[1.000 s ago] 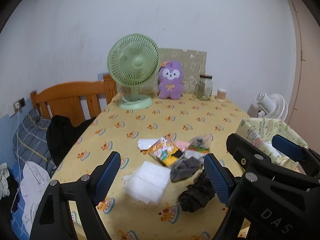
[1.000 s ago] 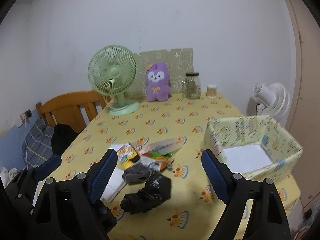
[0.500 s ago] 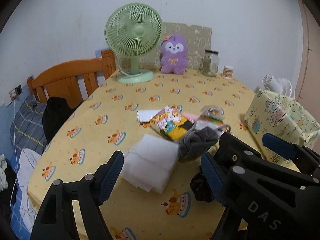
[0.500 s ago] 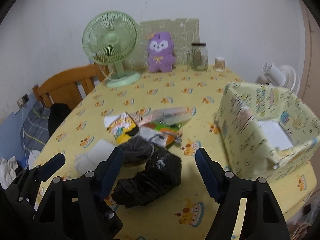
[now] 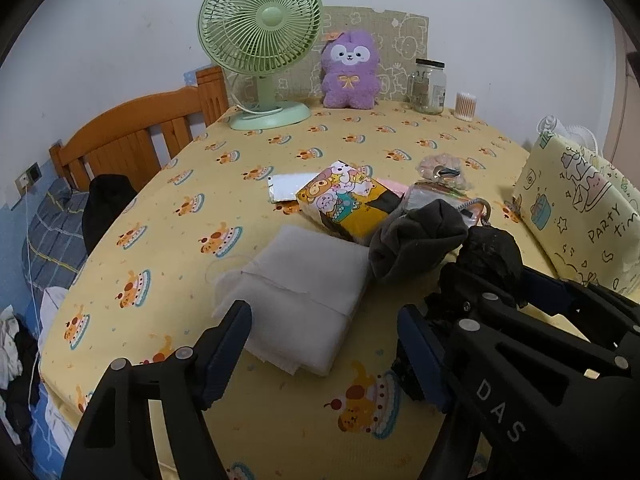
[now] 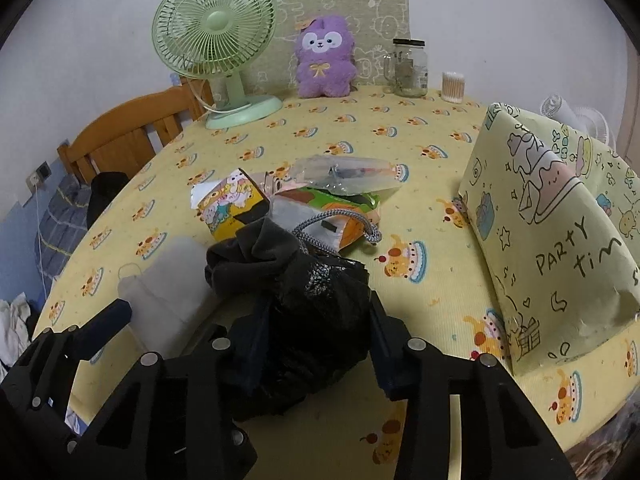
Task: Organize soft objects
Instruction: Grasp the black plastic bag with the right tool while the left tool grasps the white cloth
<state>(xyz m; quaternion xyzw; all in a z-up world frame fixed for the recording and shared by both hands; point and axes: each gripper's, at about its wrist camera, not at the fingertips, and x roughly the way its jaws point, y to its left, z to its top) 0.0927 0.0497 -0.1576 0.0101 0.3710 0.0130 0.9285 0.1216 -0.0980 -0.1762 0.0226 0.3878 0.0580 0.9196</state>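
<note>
A crumpled black plastic bag (image 6: 316,320) lies near the table's front edge. My right gripper (image 6: 318,342) is open with a finger on each side of it; I cannot tell if the pads touch it. A dark grey cloth (image 6: 252,256) rests against the bag's far side, also in the left wrist view (image 5: 416,240). A folded white cloth (image 5: 300,292) lies just ahead of my open, empty left gripper (image 5: 324,344). A cartoon-print packet (image 5: 348,200) and clear pouches (image 6: 344,176) lie behind. The yellow "party time" box (image 6: 548,216) stands at right.
A green fan (image 5: 260,36), purple plush (image 5: 350,70), glass jar (image 5: 428,86) and cotton-swab cup (image 5: 466,106) line the table's far edge. A wooden headboard (image 5: 132,140) and bedding lie left of the table. A white fan (image 6: 576,116) stands behind the box.
Both grippers have moved forward and down toward the pile. The right gripper's fingers have narrowed and now straddle the black bag. The left gripper now hovers at the white cloth.
</note>
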